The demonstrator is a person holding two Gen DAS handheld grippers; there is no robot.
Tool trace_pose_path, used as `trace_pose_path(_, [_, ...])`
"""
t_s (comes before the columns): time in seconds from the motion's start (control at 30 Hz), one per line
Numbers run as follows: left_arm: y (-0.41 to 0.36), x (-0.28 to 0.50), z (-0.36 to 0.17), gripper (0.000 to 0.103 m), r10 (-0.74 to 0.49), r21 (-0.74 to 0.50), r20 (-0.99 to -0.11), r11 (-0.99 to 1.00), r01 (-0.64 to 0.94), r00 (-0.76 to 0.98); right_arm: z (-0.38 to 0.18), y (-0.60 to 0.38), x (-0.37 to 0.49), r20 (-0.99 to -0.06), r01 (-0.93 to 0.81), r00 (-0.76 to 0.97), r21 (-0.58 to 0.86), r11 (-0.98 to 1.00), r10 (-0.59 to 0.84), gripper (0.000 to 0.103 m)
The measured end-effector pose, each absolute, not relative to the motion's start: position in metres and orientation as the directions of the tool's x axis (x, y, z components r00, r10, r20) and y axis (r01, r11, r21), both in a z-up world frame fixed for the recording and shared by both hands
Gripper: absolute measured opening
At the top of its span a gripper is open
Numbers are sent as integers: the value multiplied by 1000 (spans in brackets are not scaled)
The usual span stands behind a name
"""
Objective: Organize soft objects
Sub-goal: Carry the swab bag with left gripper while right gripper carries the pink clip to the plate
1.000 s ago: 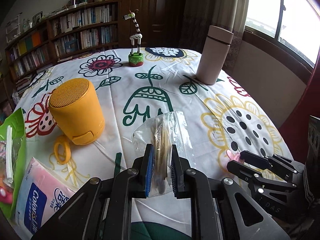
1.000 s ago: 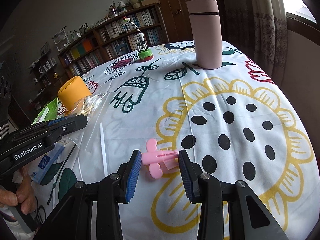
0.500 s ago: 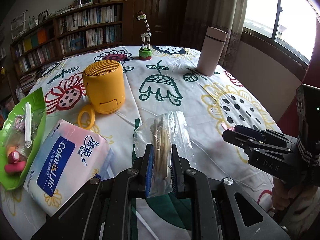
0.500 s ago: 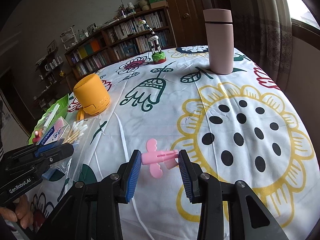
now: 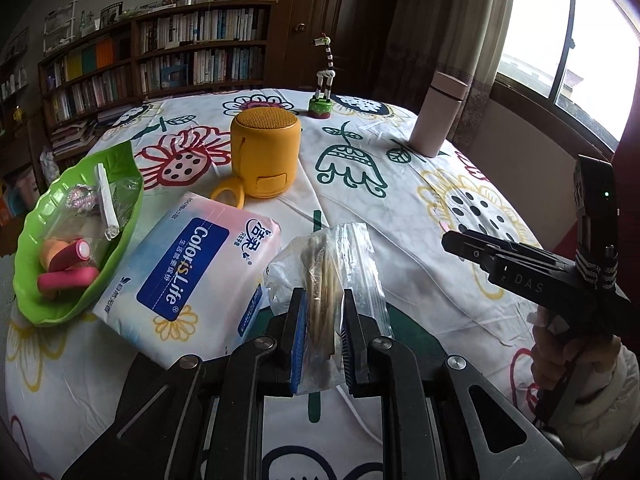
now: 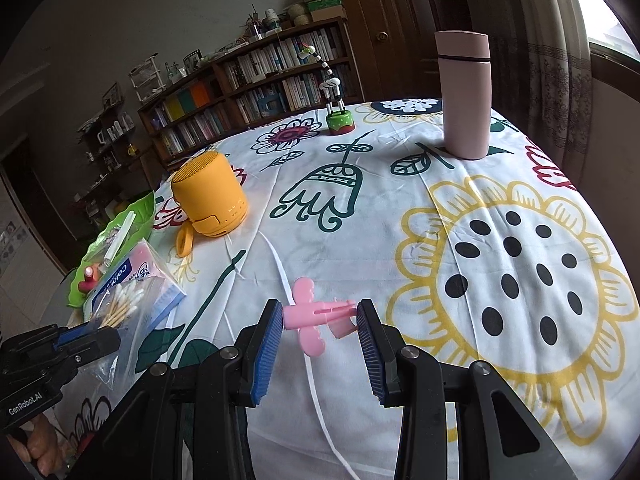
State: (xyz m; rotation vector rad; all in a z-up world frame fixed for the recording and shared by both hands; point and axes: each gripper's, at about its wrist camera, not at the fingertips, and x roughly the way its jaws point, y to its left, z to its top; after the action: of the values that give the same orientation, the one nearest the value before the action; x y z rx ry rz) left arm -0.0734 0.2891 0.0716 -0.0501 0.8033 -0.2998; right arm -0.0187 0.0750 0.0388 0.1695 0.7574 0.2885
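A: Nearest the camera, what does the left gripper (image 5: pixel 323 336) have?

B: Its blue-padded fingers are clamped on a clear plastic zip bag of wooden-stemmed cotton swabs (image 5: pixel 326 280). The bag stands up between the pads, crinkled and glossy, the pale sticks bunched in a bundle inside. From the right wrist view the white swab tips show at the top of the bag (image 6: pixel 120 304), which is lifted above the tablecloth.

A: And the right gripper (image 6: pixel 319 322)?

B: It holds a small pink plastic clip with scalloped wings (image 6: pixel 316 314) lengthwise between its blue pads, jaws fairly wide, one pad at each end of the clip. The clip is raised over the white floral tablecloth (image 6: pixel 400 240), near a big yellow sunflower print with black dots.

A: What lies just past the swab bag?

B: A soft pack of tissues in pink, white and blue wrap (image 5: pixel 188 272), flat on the cloth, left of the bag. Left of the pack sits a green leaf-shaped plastic dish (image 5: pixel 120 248), touching its edge. The dish holds pink and orange cylindrical rollers, a white stick and some clear wrapping.

A: Farther back?

B: A yellow cylindrical fabric-topped speaker (image 5: pixel 265 152) with a loop strap stands upright behind the tissue pack. Beyond it, a striped toy giraffe on a green base (image 5: pixel 322 92), and to the right a tall pale pink flask (image 5: pixel 438 116), upright near the table's far edge. Wooden bookshelves (image 5: pixel 160 60) fill the wall behind.
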Motion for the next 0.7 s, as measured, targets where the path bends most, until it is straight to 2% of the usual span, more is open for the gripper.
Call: trace_pose_path(0.7, [354, -96, 84, 16, -258, -195, -659, 966, 172, 707, 71, 145, 10, -605, -281, 711, 222, 934, 358, 41])
